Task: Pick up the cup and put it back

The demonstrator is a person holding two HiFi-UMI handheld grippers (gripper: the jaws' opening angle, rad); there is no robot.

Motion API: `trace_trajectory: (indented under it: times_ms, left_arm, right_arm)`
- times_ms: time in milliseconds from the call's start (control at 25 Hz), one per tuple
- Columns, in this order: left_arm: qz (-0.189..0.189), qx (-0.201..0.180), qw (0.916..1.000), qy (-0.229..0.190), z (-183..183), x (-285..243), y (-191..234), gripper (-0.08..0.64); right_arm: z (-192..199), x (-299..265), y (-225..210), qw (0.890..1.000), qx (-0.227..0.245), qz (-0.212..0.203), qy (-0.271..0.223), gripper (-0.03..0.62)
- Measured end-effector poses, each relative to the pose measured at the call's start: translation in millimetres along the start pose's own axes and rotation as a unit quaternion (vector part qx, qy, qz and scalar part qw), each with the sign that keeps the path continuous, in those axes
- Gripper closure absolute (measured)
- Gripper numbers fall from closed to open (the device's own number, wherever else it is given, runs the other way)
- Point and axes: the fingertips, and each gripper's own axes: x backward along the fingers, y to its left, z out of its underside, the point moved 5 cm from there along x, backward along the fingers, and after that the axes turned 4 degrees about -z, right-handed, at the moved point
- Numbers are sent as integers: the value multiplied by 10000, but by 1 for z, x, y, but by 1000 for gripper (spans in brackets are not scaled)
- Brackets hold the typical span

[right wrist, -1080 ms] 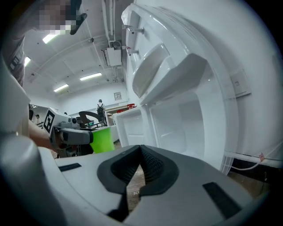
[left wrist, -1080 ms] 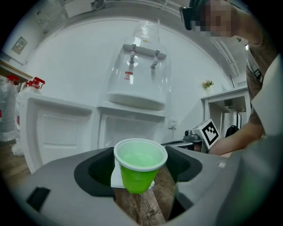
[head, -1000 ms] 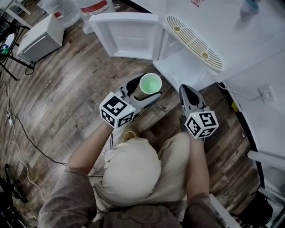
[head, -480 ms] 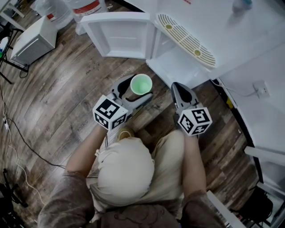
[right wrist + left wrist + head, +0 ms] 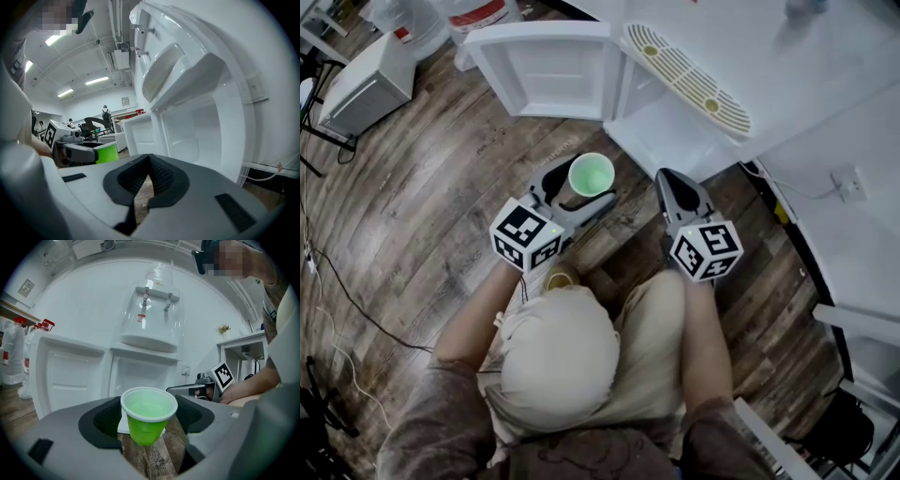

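A white water dispenser (image 5: 675, 141) fills the head view from twelve to three o'clock. Its slotted drip tray (image 5: 686, 80) lies at one o'clock, and its cabinet door (image 5: 546, 70) stands open at eleven. A white box (image 5: 364, 89) sits on the plank floor (image 5: 422, 187) at ten o'clock. A dark cable (image 5: 356, 305) trails at eight, and a wall socket (image 5: 848, 185) shows at three.
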Motion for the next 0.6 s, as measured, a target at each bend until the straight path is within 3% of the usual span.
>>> trace_trajectory:
  times_ms: [320,600]
  left_arm:
    - [17,106,9999,-92,-9,-9,4,204]
    - [-10,116,9995,-310,-19,-54,18,204]
  right_arm:
    - [0,5,-3,10000,-17,37,24,591]
    - [-6,18,-2,9999,88,51,-3,591]
